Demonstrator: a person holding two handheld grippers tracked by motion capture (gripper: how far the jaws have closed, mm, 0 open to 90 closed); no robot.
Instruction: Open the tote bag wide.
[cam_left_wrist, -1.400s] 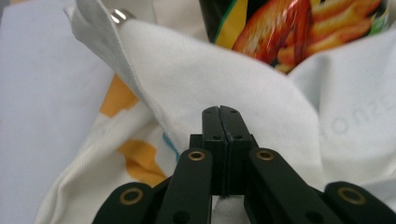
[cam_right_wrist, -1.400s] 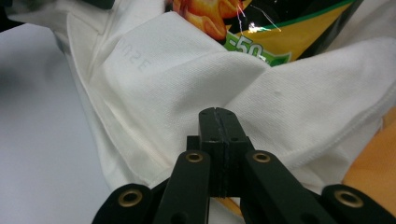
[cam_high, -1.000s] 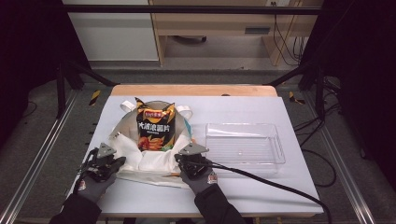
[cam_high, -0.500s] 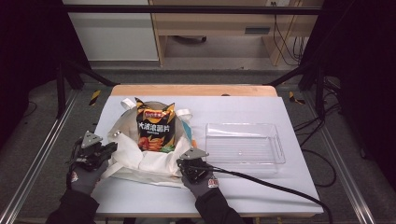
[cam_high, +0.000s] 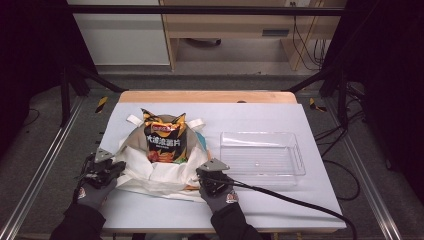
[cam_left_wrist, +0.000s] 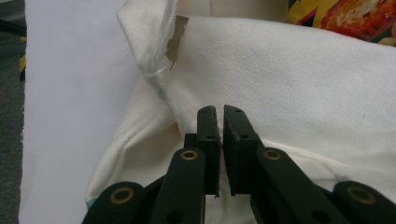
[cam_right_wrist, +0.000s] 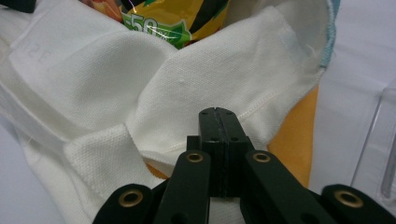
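Observation:
A white cloth tote bag (cam_high: 150, 172) lies crumpled on the table, and an orange and black chip bag (cam_high: 164, 137) stands upright in its open mouth. My left gripper (cam_high: 116, 167) rests at the bag's left edge. In the left gripper view its jaws (cam_left_wrist: 217, 109) have just opened to a narrow slit, with nothing between them and the cloth's seam (cam_left_wrist: 159, 77) beyond. My right gripper (cam_high: 204, 172) sits at the bag's right corner, jaws (cam_right_wrist: 218, 112) pressed together over a cloth fold (cam_right_wrist: 210, 70). I see no cloth between them.
A clear plastic tray (cam_high: 260, 155) stands to the right of the bag, close to my right hand. The white table top (cam_high: 260, 117) ends in a wooden strip at the back. A black cable (cam_high: 300, 202) trails from the right gripper toward the front right.
My left gripper has drawn back off the bag's left corner toward the table's left edge, and its jaws have parted slightly. The right gripper has hardly moved.

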